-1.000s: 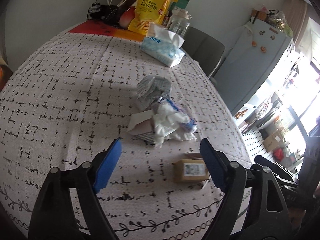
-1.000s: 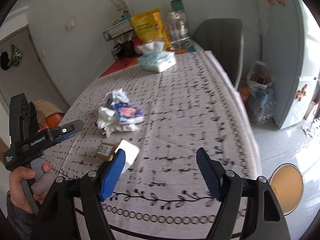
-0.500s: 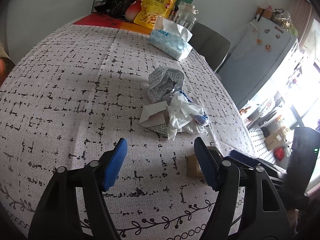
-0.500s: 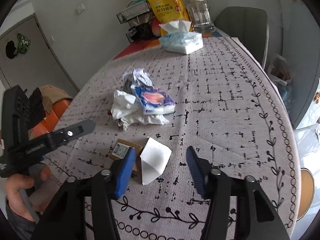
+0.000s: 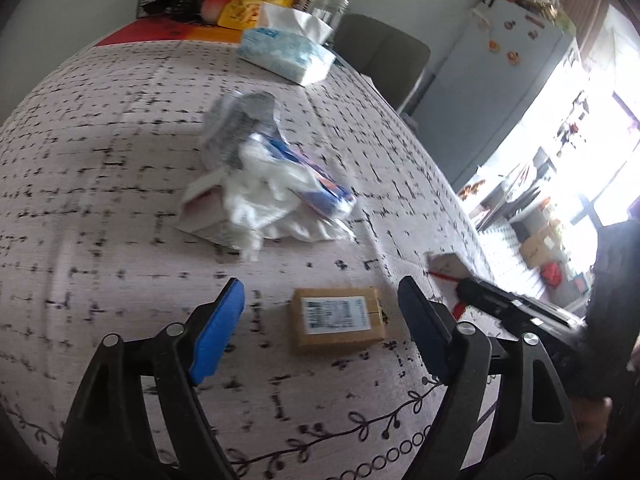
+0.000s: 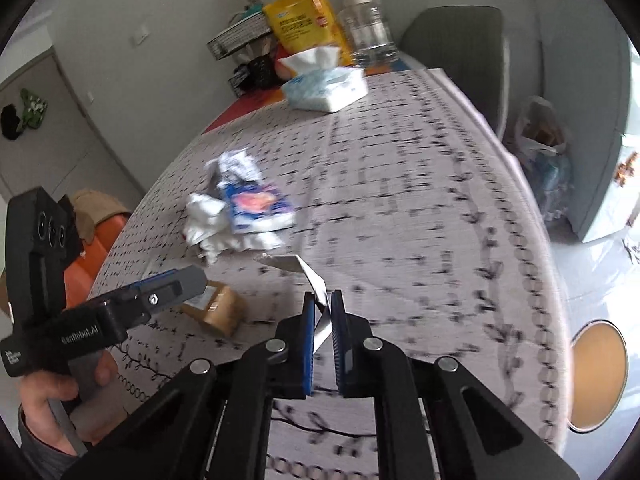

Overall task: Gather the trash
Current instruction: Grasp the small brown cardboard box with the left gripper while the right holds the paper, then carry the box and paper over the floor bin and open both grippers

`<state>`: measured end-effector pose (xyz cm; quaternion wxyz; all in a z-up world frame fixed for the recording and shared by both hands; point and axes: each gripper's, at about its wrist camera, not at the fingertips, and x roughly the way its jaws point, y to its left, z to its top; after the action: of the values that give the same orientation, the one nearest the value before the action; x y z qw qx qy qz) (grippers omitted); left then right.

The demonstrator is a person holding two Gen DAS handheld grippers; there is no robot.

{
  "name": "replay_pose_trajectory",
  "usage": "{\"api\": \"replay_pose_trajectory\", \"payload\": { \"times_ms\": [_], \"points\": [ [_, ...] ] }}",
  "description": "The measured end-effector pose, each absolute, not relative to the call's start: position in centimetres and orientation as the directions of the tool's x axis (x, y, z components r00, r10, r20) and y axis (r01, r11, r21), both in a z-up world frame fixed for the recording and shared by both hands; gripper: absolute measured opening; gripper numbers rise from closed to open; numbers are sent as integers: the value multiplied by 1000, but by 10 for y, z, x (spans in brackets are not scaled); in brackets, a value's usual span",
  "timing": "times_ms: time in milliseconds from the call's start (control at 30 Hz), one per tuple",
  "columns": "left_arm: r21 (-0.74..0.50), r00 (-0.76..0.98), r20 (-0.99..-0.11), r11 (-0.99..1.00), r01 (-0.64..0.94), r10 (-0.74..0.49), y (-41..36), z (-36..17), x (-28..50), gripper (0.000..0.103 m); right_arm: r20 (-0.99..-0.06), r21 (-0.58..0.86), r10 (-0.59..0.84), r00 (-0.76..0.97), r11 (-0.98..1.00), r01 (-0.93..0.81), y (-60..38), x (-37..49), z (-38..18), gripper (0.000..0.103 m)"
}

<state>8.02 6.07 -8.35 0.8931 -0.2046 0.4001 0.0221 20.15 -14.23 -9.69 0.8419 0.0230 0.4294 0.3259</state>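
My right gripper (image 6: 322, 304) is shut on a white folded paper (image 6: 306, 272) and holds it just above the tablecloth; the paper also shows in the left wrist view (image 5: 446, 262). My left gripper (image 5: 320, 308) is open, its blue pads on either side of a small brown cardboard box (image 5: 338, 318) with a white label, which also shows in the right wrist view (image 6: 214, 304). Beyond lies a pile of crumpled white tissue and wrappers (image 5: 272, 184), seen from the right wrist too (image 6: 236, 212).
A tissue pack (image 5: 286, 50), a yellow snack bag (image 6: 300, 16), a clear jar (image 6: 368, 24) and a wire rack stand at the table's far end. A grey chair (image 6: 460, 40) is behind. A round bin (image 6: 598, 372) sits on the floor to the right.
My right gripper has closed on the white paper and lifted it. My left gripper has moved right and now straddles the brown box.
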Motion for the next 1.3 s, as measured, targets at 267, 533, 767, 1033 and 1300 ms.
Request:
{"api": "replay_pose_trajectory", "payload": {
  "times_ms": [267, 533, 767, 1033, 1300],
  "points": [
    [-197, 632, -775, 950, -243, 1, 40, -89, 89, 48, -708, 317, 543, 451, 815, -484, -171, 206, -93, 9],
    [-223, 682, -732, 944, -244, 3, 50, -67, 68, 47, -690, 321, 563, 455, 801, -505, -166, 197, -86, 9],
    [-233, 723, -691, 947, -221, -1, 42, -47, 66, 47, -667, 311, 551, 502, 818, -484, -184, 194, -71, 9],
    [-238, 754, -657, 956, -169, -30, 13, -31, 86, 47, -647, 313, 508, 569, 857, -410, -230, 200, -60, 9],
    [-241, 766, -637, 966, -95, -83, -20, -18, 111, 48, -632, 331, 464, 621, 886, -325, -279, 210, -55, 9]
  ]
}}
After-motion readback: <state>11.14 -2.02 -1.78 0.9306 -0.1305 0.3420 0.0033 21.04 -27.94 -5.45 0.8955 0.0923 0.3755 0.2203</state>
